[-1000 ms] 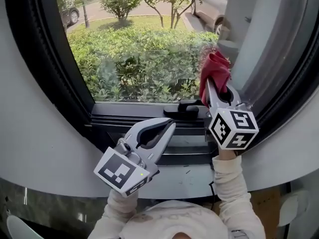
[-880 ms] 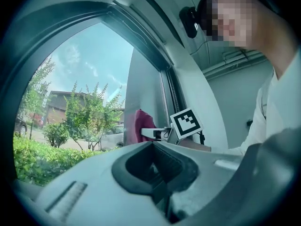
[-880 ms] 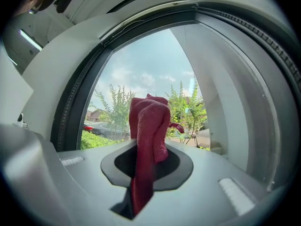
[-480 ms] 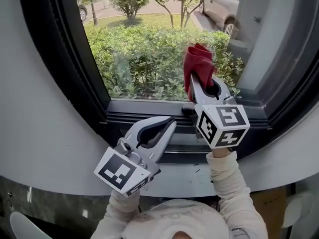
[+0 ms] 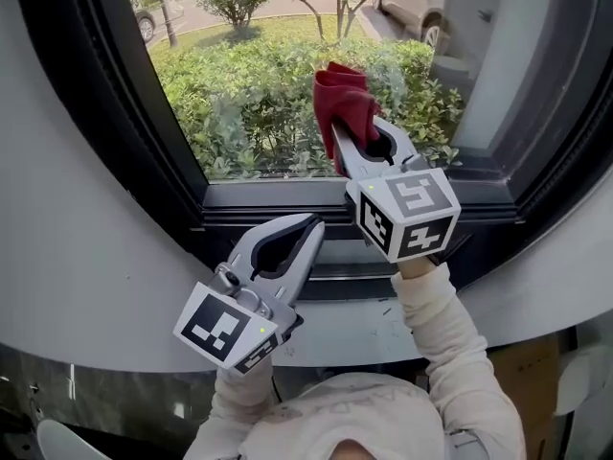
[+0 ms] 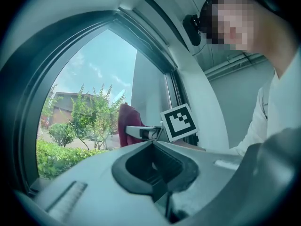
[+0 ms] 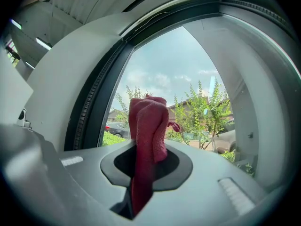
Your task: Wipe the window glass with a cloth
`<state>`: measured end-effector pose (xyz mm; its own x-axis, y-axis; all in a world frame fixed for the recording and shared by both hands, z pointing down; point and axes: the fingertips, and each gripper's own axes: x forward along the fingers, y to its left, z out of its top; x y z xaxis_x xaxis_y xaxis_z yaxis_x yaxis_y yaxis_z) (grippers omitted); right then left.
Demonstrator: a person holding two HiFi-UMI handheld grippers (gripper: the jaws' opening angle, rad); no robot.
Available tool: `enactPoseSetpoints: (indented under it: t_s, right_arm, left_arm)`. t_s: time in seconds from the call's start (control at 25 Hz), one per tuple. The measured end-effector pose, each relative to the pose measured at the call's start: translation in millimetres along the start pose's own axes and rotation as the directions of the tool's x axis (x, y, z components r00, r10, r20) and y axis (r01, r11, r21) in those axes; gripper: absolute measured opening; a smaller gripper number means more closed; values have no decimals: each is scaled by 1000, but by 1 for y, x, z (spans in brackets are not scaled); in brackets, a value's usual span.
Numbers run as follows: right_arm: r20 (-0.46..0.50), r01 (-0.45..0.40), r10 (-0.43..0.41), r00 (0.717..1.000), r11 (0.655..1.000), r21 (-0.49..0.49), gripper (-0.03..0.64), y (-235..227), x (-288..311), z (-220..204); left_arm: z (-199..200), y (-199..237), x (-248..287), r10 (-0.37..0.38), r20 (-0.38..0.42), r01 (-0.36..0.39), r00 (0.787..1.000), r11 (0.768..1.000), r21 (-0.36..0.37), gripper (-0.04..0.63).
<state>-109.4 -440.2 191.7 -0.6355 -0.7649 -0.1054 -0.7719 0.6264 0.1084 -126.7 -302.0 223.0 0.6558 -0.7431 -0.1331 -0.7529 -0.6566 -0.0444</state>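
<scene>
The right gripper (image 5: pixel 342 151) has its jaws clamped on a red cloth (image 5: pixel 343 99), which stands bunched beyond the jaw tips, its long axis in line with them, seemingly against the lower part of the window glass (image 5: pixel 249 84). The left gripper (image 5: pixel 312 222), its jaws together on nothing, hangs below the glass. Most unwiped glass probably lies left of and above the cloth.

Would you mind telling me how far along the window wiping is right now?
Done: the right gripper has the red cloth clamped in its jaws. In hand: the cloth is raised at the lower part of the window glass; I cannot tell whether it touches. Left: no wiped area shows, so most of the pane may remain. The left gripper, jaws together and empty, hangs low by the frame.
</scene>
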Motion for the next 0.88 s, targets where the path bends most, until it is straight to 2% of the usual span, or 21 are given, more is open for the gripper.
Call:
enactPoseSetpoints:
  t_s: [0.24, 0.64, 0.88]
  right_arm:
    - [4, -9, 9, 1000, 999, 40, 69, -10, -28, 1]
    - [49, 6, -3, 999, 999, -44, 69, -31, -122, 14]
    - [30, -10, 11, 999, 1000, -28, 69, -34, -179, -2]
  left_arm:
    - [0, -16, 10, -31, -8, 31, 999, 1000, -4, 0]
    - [-1, -64, 45, -124, -9, 124, 992, 992, -1, 0]
    - [-4, -92, 60, -165, -25, 165, 986, 986, -1, 0]
